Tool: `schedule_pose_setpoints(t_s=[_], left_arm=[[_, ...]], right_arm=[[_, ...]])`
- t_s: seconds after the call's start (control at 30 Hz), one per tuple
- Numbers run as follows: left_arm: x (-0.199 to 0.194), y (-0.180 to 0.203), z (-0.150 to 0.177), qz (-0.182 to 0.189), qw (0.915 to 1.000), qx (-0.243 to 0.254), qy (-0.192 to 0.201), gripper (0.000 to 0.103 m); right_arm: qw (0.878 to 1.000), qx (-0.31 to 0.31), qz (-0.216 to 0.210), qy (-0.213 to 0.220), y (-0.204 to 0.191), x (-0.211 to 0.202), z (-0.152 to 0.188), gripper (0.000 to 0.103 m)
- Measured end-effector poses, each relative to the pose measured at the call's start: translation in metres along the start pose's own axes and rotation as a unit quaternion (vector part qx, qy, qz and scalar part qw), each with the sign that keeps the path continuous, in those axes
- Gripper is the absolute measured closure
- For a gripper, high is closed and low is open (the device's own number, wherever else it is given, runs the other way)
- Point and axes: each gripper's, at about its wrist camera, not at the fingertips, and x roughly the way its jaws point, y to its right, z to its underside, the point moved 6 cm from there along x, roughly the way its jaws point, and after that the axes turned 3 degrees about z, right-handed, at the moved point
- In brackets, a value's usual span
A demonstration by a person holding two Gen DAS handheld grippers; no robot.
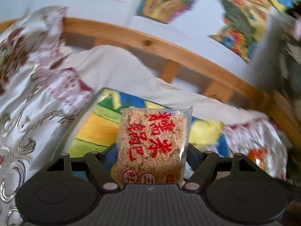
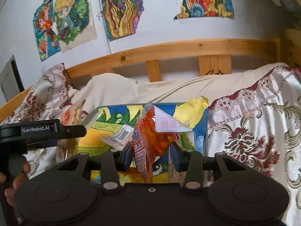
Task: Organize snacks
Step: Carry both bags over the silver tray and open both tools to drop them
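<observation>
My left gripper point(image 1: 150, 150) is shut on a clear packet of pale rice cracker point(image 1: 152, 143) with red characters, held upright over a colourful painted tray point(image 1: 94, 128). My right gripper point(image 2: 151, 154) is shut on an orange snack packet point(image 2: 150, 137) with a barcode label and a white flap folded over its top. Beneath it, on the same painted tray point(image 2: 105, 116), lie a white barcoded packet point(image 2: 118, 137) and a green-labelled packet point(image 2: 186, 141). In the right wrist view one black finger point(image 2: 73, 130) of the left gripper reaches in from the left.
The tray rests on a bed with an embroidered white and red cover point(image 2: 254, 131) and a cream sheet point(image 2: 150, 90). A wooden bed rail point(image 2: 169, 50) runs behind it, below a wall with drawings point(image 2: 120, 9). A person's hand point(image 2: 18, 177) grips the left handle.
</observation>
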Motion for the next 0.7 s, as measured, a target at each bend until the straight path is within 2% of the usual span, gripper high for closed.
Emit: schedule_pose_setpoints(t_s=[0.1, 0.23, 0.43, 0.7], left_arm=[[0.013, -0.013, 0.000, -0.011, 0.9997, -0.020, 0.001, 0.024], [0.025, -0.019, 0.001, -0.031, 0.9995, -0.004, 0.009, 0.024], [0.040, -0.022, 0.010, -0.043, 0.9988, 0.015, -0.015, 0.024], [0.057, -0.029, 0.022, -0.054, 0.9974, 0.024, -0.041, 0.024]], right_arm=[[1.000, -0.018, 0.012, 0.002, -0.005, 0.020, 0.001, 0.060], [0.998, -0.052, 0.034, 0.014, -0.014, 0.042, 0.000, 0.059], [0.996, -0.086, 0.036, 0.003, -0.027, 0.064, 0.008, 0.059], [0.995, -0.096, 0.033, -0.023, -0.031, 0.082, 0.021, 0.059]])
